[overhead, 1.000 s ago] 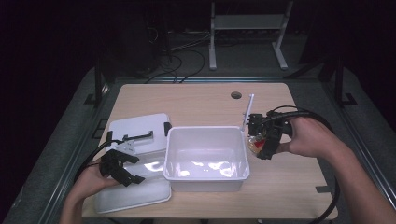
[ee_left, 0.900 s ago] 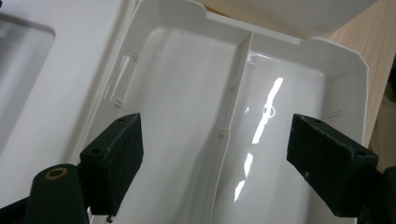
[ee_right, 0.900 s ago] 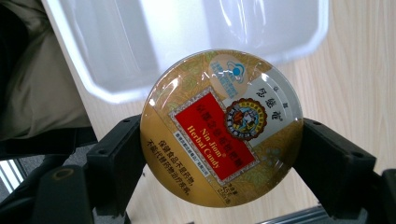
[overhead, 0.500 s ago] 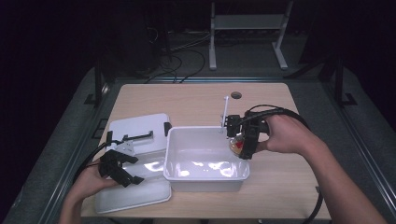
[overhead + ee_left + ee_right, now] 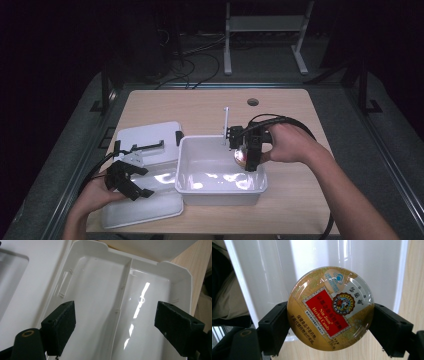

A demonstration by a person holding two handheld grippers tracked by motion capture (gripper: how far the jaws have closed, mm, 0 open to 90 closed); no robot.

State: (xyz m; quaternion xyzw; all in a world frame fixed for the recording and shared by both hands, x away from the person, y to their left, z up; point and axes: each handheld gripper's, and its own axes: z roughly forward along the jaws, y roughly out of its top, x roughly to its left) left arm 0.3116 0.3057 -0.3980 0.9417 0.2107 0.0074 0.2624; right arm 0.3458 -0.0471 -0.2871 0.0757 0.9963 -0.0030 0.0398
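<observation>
moved: your right claw carried the Nin Jiom candy tin over the white bin | grip: clamped across its rim | feel: light, stiff, slick | left claw released

Left tongs matte black, blocky foam pads (screw holes visible), right tongs black, looping black cable

A: What is around the counter?

B: It is a light wooden counter with a round hole near the far edge. The room is very dark.

A: And behind it?

B: A grey floor, black cables on it, and a white metal stand.
</observation>
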